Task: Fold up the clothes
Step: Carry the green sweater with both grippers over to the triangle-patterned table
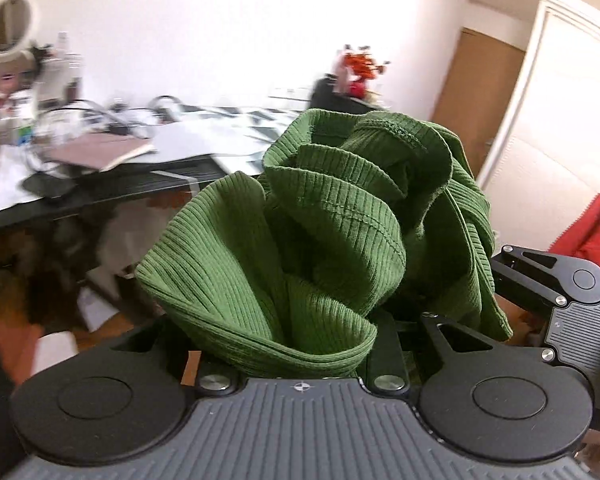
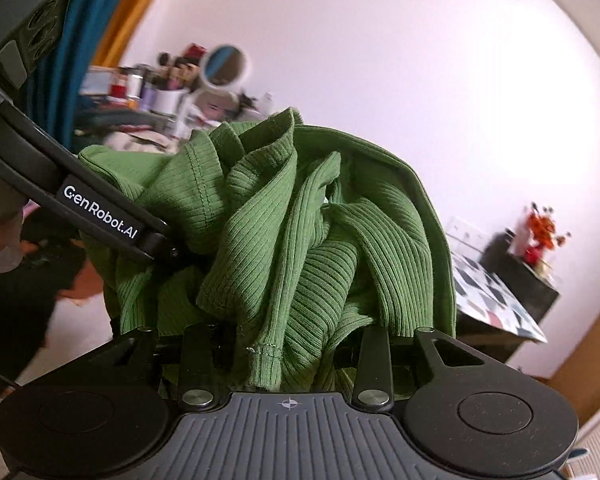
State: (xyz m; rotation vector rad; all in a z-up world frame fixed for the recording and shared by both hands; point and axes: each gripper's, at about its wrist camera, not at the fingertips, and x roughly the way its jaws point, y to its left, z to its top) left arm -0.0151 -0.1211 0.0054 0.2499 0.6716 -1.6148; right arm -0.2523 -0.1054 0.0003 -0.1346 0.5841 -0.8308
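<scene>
A green ribbed garment (image 1: pixel 320 232) is bunched up in the air and fills the middle of both views. In the left wrist view it bulges out from between the jaws of my left gripper (image 1: pixel 300 340), which is shut on it; the cloth hides the fingertips. My right gripper (image 1: pixel 540 288) reaches into the same bundle from the right. In the right wrist view the garment (image 2: pixel 300 240) hangs in folds over my right gripper (image 2: pixel 288 344), also shut on it. The left gripper (image 2: pixel 156 240) pushes into the cloth from the left.
A cluttered dark desk (image 1: pixel 112 196) with papers, cables and a round mirror (image 1: pixel 10 26) stands behind. A wooden door (image 1: pixel 476 96) and red fabric (image 1: pixel 588 232) are at the right. A hand (image 2: pixel 0 236) and blue and orange curtains (image 2: pixel 80 40) show at the left.
</scene>
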